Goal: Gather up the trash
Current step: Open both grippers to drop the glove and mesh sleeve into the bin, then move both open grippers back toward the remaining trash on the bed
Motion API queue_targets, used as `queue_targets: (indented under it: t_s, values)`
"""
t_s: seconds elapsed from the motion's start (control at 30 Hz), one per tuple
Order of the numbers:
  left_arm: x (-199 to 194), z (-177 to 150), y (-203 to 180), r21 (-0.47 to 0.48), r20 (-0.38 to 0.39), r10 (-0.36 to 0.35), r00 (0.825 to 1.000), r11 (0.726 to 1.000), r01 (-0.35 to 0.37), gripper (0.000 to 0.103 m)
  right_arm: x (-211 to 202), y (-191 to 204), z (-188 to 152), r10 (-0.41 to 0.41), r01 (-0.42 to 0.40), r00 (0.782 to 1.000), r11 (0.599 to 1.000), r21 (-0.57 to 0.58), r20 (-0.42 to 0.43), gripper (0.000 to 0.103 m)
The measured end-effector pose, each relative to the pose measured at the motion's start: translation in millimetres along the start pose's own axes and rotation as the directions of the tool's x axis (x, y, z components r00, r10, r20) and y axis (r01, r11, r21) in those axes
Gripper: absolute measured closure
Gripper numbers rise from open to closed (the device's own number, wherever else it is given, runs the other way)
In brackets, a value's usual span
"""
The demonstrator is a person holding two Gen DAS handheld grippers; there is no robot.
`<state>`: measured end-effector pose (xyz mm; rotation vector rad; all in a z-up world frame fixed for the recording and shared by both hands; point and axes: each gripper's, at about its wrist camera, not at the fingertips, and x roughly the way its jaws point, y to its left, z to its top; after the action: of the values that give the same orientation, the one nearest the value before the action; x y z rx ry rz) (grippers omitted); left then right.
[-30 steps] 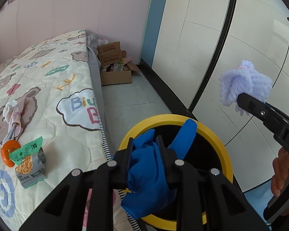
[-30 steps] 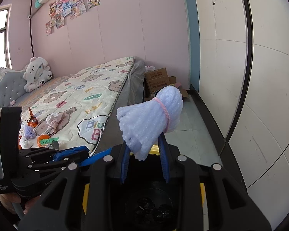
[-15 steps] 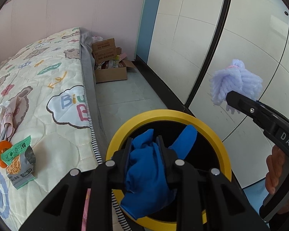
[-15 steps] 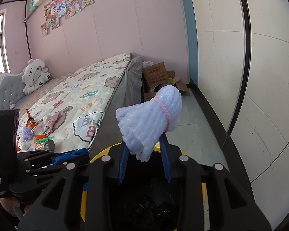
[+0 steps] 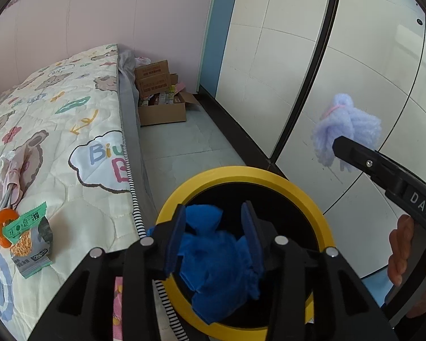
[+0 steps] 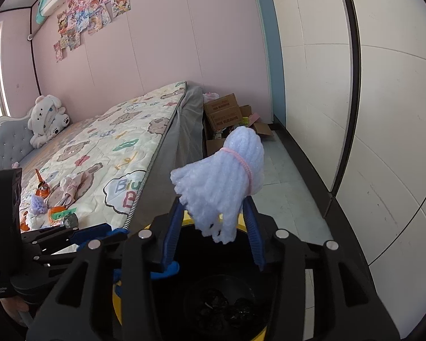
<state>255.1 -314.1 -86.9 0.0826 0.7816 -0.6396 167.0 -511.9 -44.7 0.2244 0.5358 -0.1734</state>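
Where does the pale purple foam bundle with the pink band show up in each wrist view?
Left wrist: foam bundle at right, on the right gripper's tip.
Right wrist: foam bundle centre, between that gripper's fingers, above the bin.
Shared landmark: yellow-rimmed bin.

Both grippers point downward, jaws just opening. The left gripper [image 5: 215, 221] stands at six o'clock, its partner the right gripper [image 6: 214, 218] toward three o'clock, a hand [image 5: 406, 264] holding its handle.

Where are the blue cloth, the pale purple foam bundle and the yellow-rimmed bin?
blue cloth [image 5: 213, 258]: left wrist view, middle of the crumpled fabric.
pale purple foam bundle [image 6: 224, 182]: right wrist view, main body below the pink band.
yellow-rimmed bin [image 5: 241, 172]: left wrist view, far rim.
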Motion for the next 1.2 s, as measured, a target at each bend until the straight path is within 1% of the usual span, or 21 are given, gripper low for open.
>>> queue_targets:
  t_s: [0.07, 0.1, 0.17, 0.2, 0.3, 0.4, 0.5, 0.63, 0.8, 0.97, 1.03, 1.2]
  values:
    - [-3.8, 0.5, -0.1, -0.007, 0.017, 0.007, 1.0, 1.0, -0.007, 0.044, -1.7, -2.0, 0.5, -0.009, 0.009, 1.0, 1.0, 0.01, 0.004, 0.051]
    - [-5.7, 0.7, 0.4, -0.011, 0.024, 0.01, 1.0, 1.0, -0.009, 0.039, -2.5, -3.5, 0.8, -0.007, 0.007, 1.0, 1.0, 0.016, 0.005, 0.048]
    - [-8.8, 1.5, 1.1, -0.02, 0.028, 0.008, 1.0, 1.0, -0.007, 0.037, -4.1, -5.6, 1.4, -0.019, 0.019, 1.0, 1.0, 0.025, 0.008, 0.047]
    - [-10.7, 1.7, 2.2, -0.026, 0.028, 0.004, 1.0, 1.0, -0.004, 0.032, -5.1, -6.2, 1.6, -0.021, 0.02, 1.0, 0.999, 0.03, 0.01, 0.046]
    - [-17.2, 2.5, 6.2, -0.045, 0.037, 0.006, 0.999, 0.999, -0.005, 0.029, -10.2, -8.0, 3.1, -0.029, 0.028, 0.999, 0.999, 0.036, 0.019, 0.044]
    - [-25.8, 3.3, 11.8, -0.052, 0.054, 0.028, 0.998, 0.998, -0.025, 0.024, -15.1, -5.1, 4.9, -0.022, 0.021, 1.0, 0.999, 0.034, 0.022, 0.039]
    - [-37.4, 3.5, 20.5, -0.067, 0.08, 0.054, 0.995, 0.997, -0.048, 0.017, -20.9, 1.8, 6.7, -0.013, 0.012, 1.0, 1.0, 0.022, 0.027, 0.036]
    - [-54.9, 4.4, 36.1, -0.095, 0.104, 0.085, 0.991, 0.993, -0.075, 0.015, -28.1, 16.3, 10.3, 0.011, -0.011, 0.999, 1.0, 0.008, 0.033, 0.03]
    - [-78.3, 4.5, 58.8, -0.126, 0.134, 0.132, 0.982, 0.985, -0.115, 0.013, -34.7, 41.1, 14.3, 0.045, -0.044, 0.998, 0.999, -0.023, 0.034, 0.026]
    - [-99.3, 0.9, 83.8, -0.153, 0.148, 0.185, 0.972, 0.975, -0.163, 0.012, -38.4, 70.8, 18.6, 0.091, -0.089, 0.995, 0.994, -0.059, 0.029, 0.022]
    - [-108.1, -1.3, 94.8, -0.168, 0.154, 0.208, 0.966, 0.969, -0.181, 0.01, -38.2, 82.8, 19.0, 0.112, -0.11, 0.993, 0.992, -0.069, 0.022, 0.02]
    - [-130.7, -8.1, 124.7, -0.206, 0.168, 0.266, 0.949, 0.951, -0.23, 0.01, -36.6, 113.9, 20.5, 0.156, -0.154, 0.988, 0.983, -0.098, 0.009, 0.02]
